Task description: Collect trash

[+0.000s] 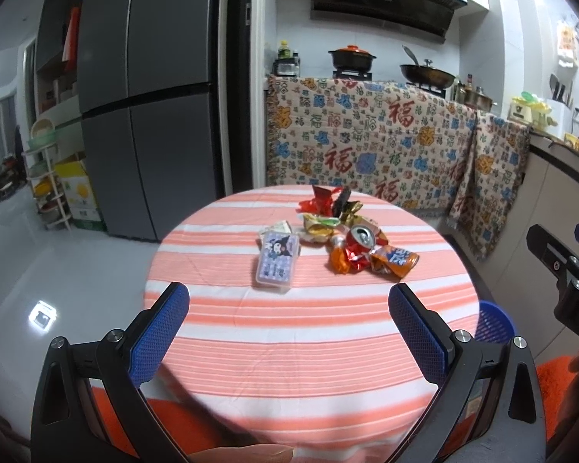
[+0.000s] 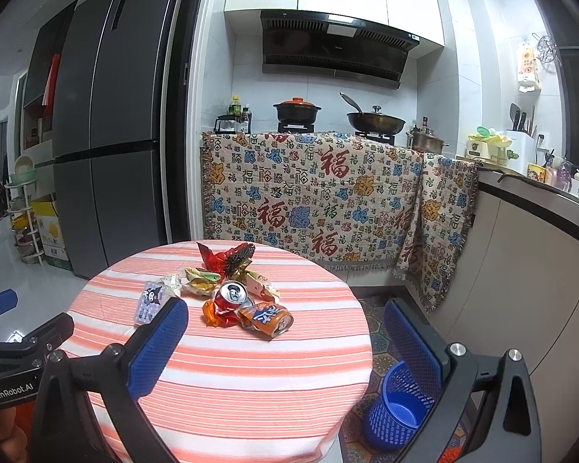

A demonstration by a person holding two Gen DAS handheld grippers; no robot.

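A pile of trash lies on the round table (image 1: pixel 289 332) with a pink striped cloth: a crushed orange can (image 1: pixel 395 260) (image 2: pixel 266 318), a red can (image 1: pixel 361 237) (image 2: pixel 231 295), red, orange and yellow wrappers (image 1: pixel 324 202) (image 2: pixel 224 256). A purple tissue pack (image 1: pixel 276 260) (image 2: pixel 148 303) lies left of the pile. My left gripper (image 1: pixel 289 308) is open and empty over the table's near part. My right gripper (image 2: pixel 285 324) is open and empty, near the table's right front edge. A blue mesh bin (image 2: pixel 399 405) (image 1: pixel 494 320) stands on the floor right of the table.
A grey fridge (image 1: pixel 146 88) stands behind left. A counter draped in a patterned cloth (image 2: pixel 320 189) runs behind the table, with pots and a stove on top. A white rack (image 1: pixel 46 177) and boxes stand by the fridge. A patterned floor mat (image 2: pixel 378 324) lies under the bin.
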